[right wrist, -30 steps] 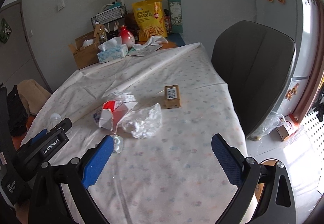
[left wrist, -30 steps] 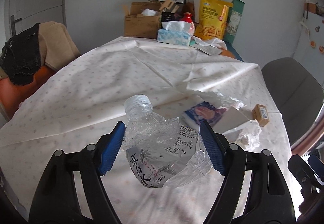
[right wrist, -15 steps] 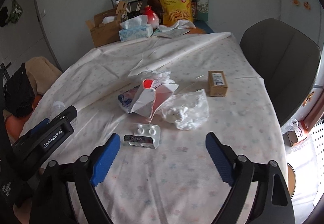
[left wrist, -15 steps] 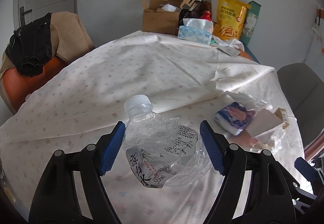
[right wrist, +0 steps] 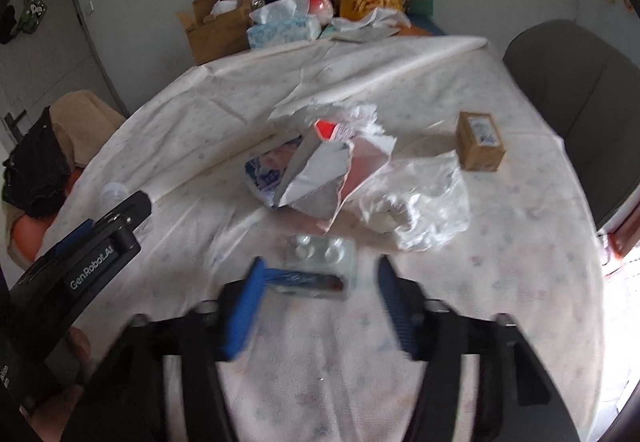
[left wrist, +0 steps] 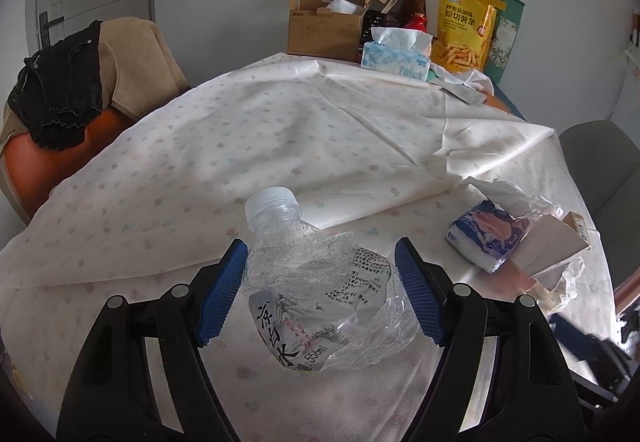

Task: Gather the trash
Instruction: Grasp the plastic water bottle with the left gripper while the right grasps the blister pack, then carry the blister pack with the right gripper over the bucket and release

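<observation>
Left gripper [left wrist: 320,286] clamps crushed bottle [left wrist: 320,294]; right gripper [right wrist: 320,294], wide around near blister pack [right wrist: 320,262], may skid it flat.

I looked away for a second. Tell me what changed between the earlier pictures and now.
The right gripper has moved in over the table toward the blister pack, which now lies between its open, narrowed fingers, not yet gripped. The left gripper stays clamped on the crushed water bottle. The torn carton, plastic bag and small brown box lie as before.
</observation>
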A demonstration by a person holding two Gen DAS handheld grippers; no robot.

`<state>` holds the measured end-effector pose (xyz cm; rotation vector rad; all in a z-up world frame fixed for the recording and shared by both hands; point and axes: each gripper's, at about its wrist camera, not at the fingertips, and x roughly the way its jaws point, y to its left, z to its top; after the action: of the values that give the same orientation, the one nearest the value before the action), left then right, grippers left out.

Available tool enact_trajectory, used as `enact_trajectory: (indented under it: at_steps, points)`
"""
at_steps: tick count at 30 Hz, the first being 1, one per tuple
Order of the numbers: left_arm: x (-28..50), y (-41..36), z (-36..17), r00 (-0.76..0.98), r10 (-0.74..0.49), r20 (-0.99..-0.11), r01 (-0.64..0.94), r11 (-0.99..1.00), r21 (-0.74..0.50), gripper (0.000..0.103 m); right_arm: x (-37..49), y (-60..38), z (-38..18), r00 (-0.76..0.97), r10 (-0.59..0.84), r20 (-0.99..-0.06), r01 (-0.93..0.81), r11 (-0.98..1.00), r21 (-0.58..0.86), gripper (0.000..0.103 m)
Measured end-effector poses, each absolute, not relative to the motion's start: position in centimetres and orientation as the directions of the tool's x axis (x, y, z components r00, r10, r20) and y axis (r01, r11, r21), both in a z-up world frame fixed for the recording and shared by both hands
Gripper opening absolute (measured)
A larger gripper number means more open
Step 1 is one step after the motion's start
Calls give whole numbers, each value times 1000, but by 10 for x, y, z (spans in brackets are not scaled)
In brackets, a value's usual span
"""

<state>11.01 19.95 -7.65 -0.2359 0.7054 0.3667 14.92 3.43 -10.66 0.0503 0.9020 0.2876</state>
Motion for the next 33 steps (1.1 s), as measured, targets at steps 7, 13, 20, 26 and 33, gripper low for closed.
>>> enact_trajectory:
  at_steps: [7,13,20,26,33]
  points:
    - [108,183,-65,719,242,-652,-384,920,-83,76,135,20,-91,611,278,-741,-232,958,168,41]
    - [102,160,-50,745,226,-628,-348,934,-77,76,121,-3,-72,651,267,-711,-207,963,172,40]
    - [96,129,-31,781,191,-595,-288,955,-73,76,106,-39,-47,708,229,-668,-154,973,170,41]
    - [96,91,-16,806,149,-573,-227,972,-67,76,94,-76,-30,748,190,-636,-104,980,171,41]
    - [93,43,7,839,108,-534,-149,988,-35,76,79,-131,-11,797,129,-591,-20,982,187,41]
